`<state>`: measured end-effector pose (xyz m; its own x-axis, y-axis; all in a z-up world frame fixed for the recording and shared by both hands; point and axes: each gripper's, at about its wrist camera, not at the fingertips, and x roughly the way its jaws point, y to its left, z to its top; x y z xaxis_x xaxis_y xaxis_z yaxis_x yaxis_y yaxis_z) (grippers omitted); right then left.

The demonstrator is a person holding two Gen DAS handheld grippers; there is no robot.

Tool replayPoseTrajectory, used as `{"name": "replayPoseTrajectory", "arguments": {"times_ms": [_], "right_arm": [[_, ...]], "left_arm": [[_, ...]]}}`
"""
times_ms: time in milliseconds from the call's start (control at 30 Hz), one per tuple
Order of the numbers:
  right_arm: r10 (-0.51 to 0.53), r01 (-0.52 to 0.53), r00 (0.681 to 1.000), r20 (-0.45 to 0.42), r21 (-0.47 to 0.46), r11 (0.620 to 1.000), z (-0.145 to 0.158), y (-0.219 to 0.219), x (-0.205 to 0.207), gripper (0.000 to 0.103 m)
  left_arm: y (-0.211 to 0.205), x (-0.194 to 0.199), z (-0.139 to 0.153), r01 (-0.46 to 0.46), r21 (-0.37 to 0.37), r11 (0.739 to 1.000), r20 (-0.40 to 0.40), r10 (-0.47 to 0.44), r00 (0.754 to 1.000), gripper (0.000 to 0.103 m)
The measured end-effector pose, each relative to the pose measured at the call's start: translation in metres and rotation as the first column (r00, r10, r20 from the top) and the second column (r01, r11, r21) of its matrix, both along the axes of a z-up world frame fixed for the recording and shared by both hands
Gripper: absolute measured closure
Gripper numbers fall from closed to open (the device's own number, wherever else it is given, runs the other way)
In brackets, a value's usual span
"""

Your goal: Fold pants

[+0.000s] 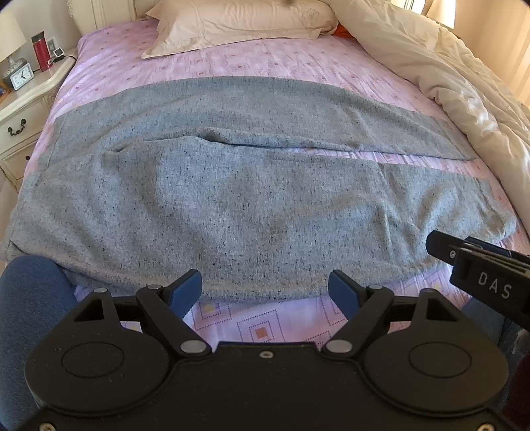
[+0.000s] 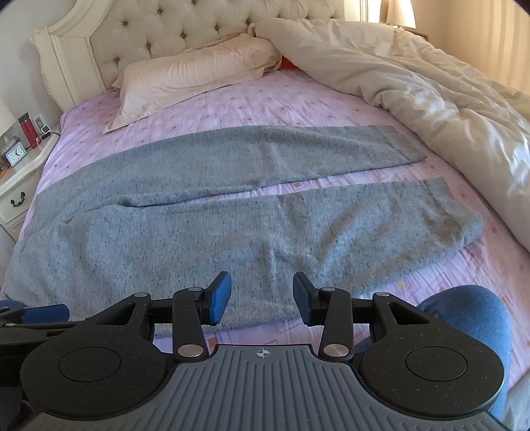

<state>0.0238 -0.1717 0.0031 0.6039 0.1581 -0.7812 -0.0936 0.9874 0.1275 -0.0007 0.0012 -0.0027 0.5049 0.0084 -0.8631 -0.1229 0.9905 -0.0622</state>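
Where the pink patterned sheet (image 1: 265,56) fills the middle of both frames, grey pants (image 1: 232,205) spread flat across the bed, waist toward the left edge, two legs running out to the right with a narrow wedge of sheet showing between them. Near leg slightly rumpled at its right end, far leg smooth.

Left gripper (image 1: 265,291) at bottom centre of the left wrist view, blue pads (image 1: 185,291) set wide apart, nothing between them, poised just short of the near edge of the pants. Right gripper (image 2: 261,295) at bottom centre of its own view, spread somewhat narrower, also holding nothing, tips over the near hem of the fabric. Body of that same right gripper visible at the right edge of the left view, marked DAS.

Cream pillow (image 2: 198,73) at upper centre against a tufted headboard (image 2: 198,30). Bunched cream duvet (image 2: 430,96) along the right side. Nightstand (image 1: 29,102) at upper left, with a white clock (image 1: 21,77) and a red bottle (image 1: 41,49). Blue denim knee (image 2: 470,318) at lower right of the right view.
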Motion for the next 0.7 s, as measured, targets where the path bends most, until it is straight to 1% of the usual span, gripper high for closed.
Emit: {"name": "replayPoseTrajectory", "arguments": {"times_ms": [700], "right_arm": [[-0.002,0.002,1.000,-0.021,0.007,1.000,-0.0034,0.0006,0.0001,0.063]], "left_arm": [[-0.0005,-0.0005,-0.0005,0.004,-0.004,1.000,-0.004,-0.004,1.000,0.020]]}}
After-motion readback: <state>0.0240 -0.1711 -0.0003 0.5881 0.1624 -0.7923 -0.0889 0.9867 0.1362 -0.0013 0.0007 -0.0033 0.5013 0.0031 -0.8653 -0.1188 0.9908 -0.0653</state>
